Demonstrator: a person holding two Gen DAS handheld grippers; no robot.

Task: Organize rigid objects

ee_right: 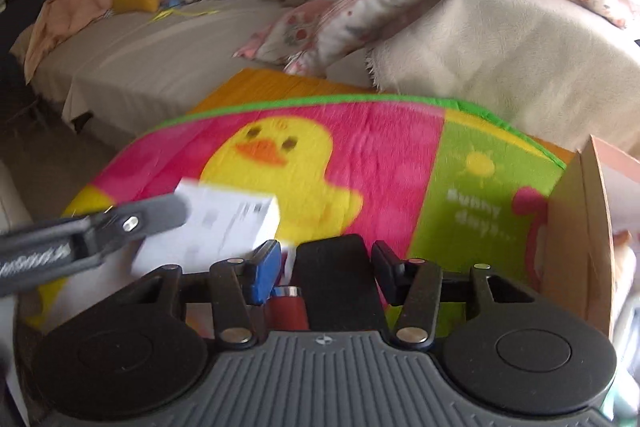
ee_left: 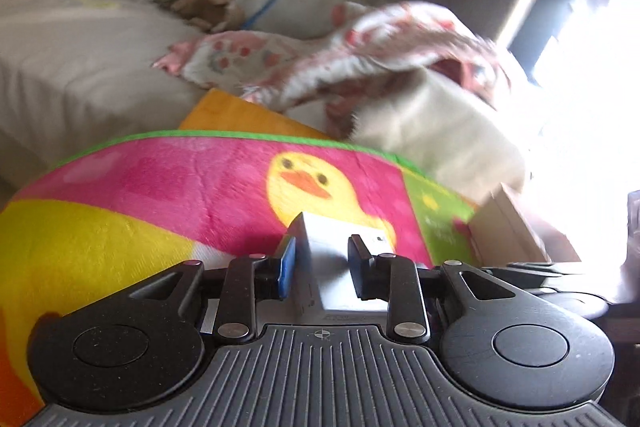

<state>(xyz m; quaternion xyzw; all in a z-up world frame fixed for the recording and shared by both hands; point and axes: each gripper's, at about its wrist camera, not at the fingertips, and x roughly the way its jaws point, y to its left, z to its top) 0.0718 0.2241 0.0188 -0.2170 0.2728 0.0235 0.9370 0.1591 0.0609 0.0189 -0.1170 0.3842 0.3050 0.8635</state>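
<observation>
White card filled the gap between the left gripper's (ee_left: 323, 259) fingers: a small white box (ee_left: 340, 247) sat clamped there, the blue pad (ee_left: 287, 263) pressed on its left face and the black finger (ee_left: 360, 263) on its right. The box pointed forward over a fleece blanket (ee_left: 160, 195) in pink, yellow and green with a yellow duck (ee_left: 304, 187) printed on it. The left tool was held low and close to level above the blanket. Motion blur softened the far sofa (ee_left: 100, 39) and a floral cloth (ee_left: 320, 67), and window glare washed out the right edge of the left view.

From the right wrist camera, the same box (ee_right: 224, 223) showed at left, blurred, with the left gripper's grey finger (ee_right: 132, 223) across its near side. The right gripper (ee_right: 324, 269) was closed on a flat black object (ee_right: 336, 279), with the blue pad (ee_right: 266, 271) to its left and the black finger (ee_right: 386, 273) to its right; what the object was could not be made out. A red cylinder with a metal cap (ee_right: 286, 307) lay just under the fingers, mostly hidden by the gripper body. A brown cardboard box (ee_right: 580, 239) stood at the right edge of the blanket, cut off by the frame.
</observation>
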